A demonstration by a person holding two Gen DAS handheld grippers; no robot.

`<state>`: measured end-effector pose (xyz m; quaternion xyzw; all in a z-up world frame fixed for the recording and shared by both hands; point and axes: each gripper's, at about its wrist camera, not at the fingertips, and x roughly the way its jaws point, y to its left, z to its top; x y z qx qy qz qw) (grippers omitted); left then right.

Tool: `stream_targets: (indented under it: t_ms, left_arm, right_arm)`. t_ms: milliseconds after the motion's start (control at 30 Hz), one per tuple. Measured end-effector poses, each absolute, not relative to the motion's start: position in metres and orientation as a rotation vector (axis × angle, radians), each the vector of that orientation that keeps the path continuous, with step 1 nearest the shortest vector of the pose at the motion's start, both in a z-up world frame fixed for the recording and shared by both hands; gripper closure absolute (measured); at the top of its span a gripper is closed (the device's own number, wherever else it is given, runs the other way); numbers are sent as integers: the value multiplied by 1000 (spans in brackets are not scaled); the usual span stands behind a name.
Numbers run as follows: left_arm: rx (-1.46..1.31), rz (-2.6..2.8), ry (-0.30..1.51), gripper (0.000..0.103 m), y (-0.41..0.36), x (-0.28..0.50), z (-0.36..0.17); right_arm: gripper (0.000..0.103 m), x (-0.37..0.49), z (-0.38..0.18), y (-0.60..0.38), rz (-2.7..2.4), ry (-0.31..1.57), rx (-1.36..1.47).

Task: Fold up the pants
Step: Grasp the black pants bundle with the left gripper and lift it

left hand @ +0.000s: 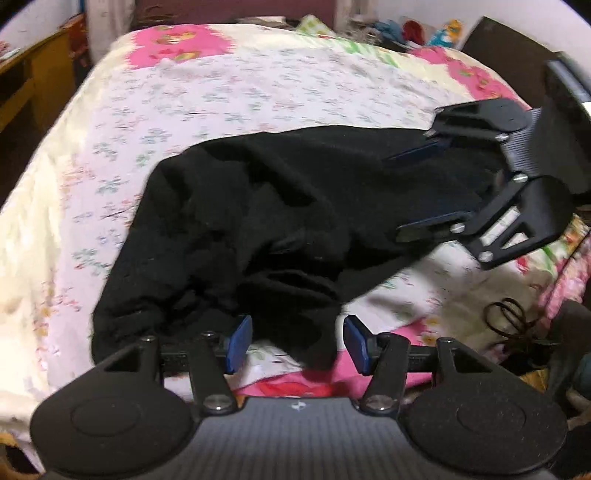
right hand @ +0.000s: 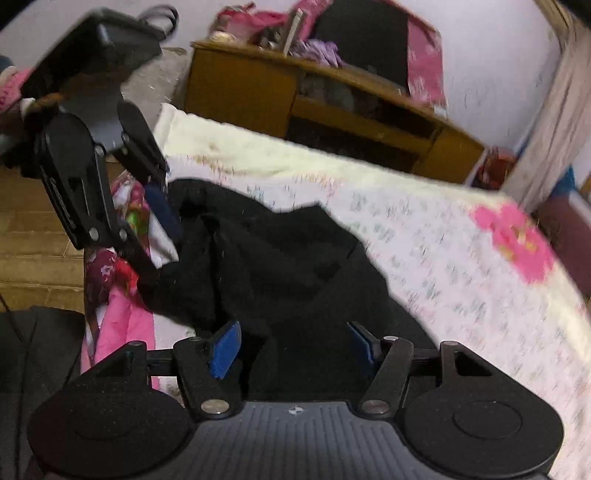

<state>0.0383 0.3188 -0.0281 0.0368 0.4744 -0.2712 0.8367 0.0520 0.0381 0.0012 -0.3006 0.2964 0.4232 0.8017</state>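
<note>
Black pants (left hand: pixel 258 221) lie bunched on a floral bedsheet (left hand: pixel 221 92). My left gripper (left hand: pixel 297 343) is open, its blue pads on either side of a hanging black fold at the near end of the pants. My right gripper (left hand: pixel 406 194) shows at the right of the left wrist view, open, with fabric between its fingers. In the right wrist view the pants (right hand: pixel 288 266) fill the gap of my open right gripper (right hand: pixel 293 349), and my left gripper (right hand: pixel 162 236) stands open at the far left on the pants' other end.
A wooden cabinet (right hand: pixel 332 99) stands beyond the bed. Pink patterned bedding (right hand: pixel 114 295) hangs at the bed's edge. Black cords (left hand: pixel 506 314) lie at the right edge. Clutter lines the headboard (left hand: pixel 406 29).
</note>
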Motion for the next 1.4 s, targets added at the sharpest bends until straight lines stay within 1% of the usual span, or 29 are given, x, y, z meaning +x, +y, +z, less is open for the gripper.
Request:
stream_targets:
  t_ms: [100, 167, 233, 367, 400, 433, 467, 500, 600, 700, 767, 833, 900, 1000, 1100, 1133, 1233, 1333, 1400]
  left_arm:
    - [30, -598, 1025, 41, 309, 39, -34]
    - [27, -531, 1003, 38, 302, 45, -41]
    - [-55, -470, 1014, 35, 301, 56, -50]
    - [-125, -311, 974, 35, 299, 76, -56]
    - [-118, -295, 963, 40, 298, 80, -53]
    - [-101, -296, 953, 53, 297, 84, -48]
    - [-83, -300, 951, 60, 295, 87, -43]
    - [-56, -314, 947, 71, 295, 93, -34]
    - [34, -356, 922, 75, 293, 105, -9]
    - [151, -389, 849, 75, 289, 111, 24]
    - [274, -403, 801, 75, 284, 115, 42]
    - [454, -417, 718, 75, 275, 112, 53]
    - [558, -425, 657, 75, 268, 104, 60]
    - [558, -420, 613, 74, 267, 98, 68]
    - [548, -478, 644, 74, 261, 104, 64]
    - [530, -507, 662, 74, 261, 107, 63]
    - [525, -538, 671, 74, 262, 110, 66]
    - [526, -549, 675, 74, 268, 109, 72]
    - [532, -554, 680, 74, 274, 110, 76]
  right_arm:
    - [49, 45, -6, 29, 855, 646, -644]
    - [48, 42, -6, 16, 829, 662, -611]
    - [48, 39, -8, 7, 802, 676, -588]
    - [47, 27, -9, -5, 795, 677, -582]
    - [47, 23, -7, -10, 793, 674, -576]
    - [47, 23, -9, -9, 791, 673, -573]
    - [47, 23, -9, -11, 784, 669, -569]
    - [47, 23, -11, -11, 775, 665, -562]
    - [49, 27, -11, -19, 745, 668, -526]
    - [52, 30, -12, -23, 717, 673, -506]
    - [52, 33, -13, -21, 717, 680, -500]
    - [52, 36, -12, -17, 722, 684, -499]
    - [52, 37, -12, -12, 736, 683, -507]
    - [52, 37, -10, -4, 774, 709, -488]
    - [51, 35, -9, 21, 918, 722, -415]
    - [52, 34, -10, 34, 959, 716, -403]
    - [53, 38, -22, 86, 1049, 667, -406]
    - [54, 57, -40, 128, 1098, 676, -396]
    - [54, 61, -46, 148, 1102, 590, -455]
